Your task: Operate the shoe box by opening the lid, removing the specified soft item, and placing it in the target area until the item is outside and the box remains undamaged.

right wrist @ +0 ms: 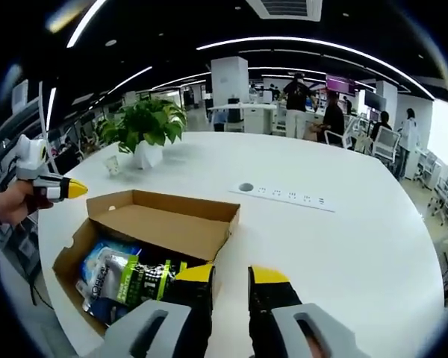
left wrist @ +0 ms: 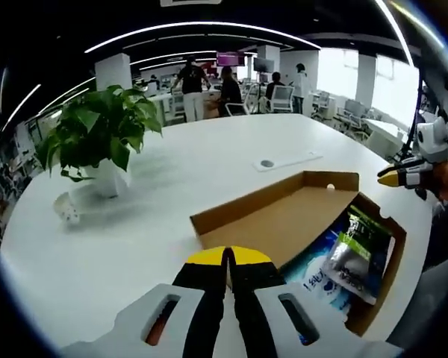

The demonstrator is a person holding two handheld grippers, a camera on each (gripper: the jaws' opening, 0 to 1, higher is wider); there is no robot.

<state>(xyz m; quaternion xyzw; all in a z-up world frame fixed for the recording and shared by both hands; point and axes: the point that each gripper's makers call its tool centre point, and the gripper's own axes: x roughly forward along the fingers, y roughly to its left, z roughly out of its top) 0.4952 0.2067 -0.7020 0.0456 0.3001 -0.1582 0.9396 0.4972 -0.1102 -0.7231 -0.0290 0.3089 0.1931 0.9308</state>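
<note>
A brown cardboard shoe box lies on the white table with its lid folded back open. Inside lie a blue and white soft packet and a grey-green packet. My left gripper hovers just in front of the lid's edge, its yellow tips pressed together and empty. My right gripper is held in a hand beyond the box. In the right gripper view my right gripper stands open at the corner of the box, beside the green packet and the blue packet. The left gripper hangs left of the box.
A leafy plant in a white pot stands on the round white table behind the box. A socket strip is set into the tabletop. People stand at desks far behind. The table's edge runs close to the box.
</note>
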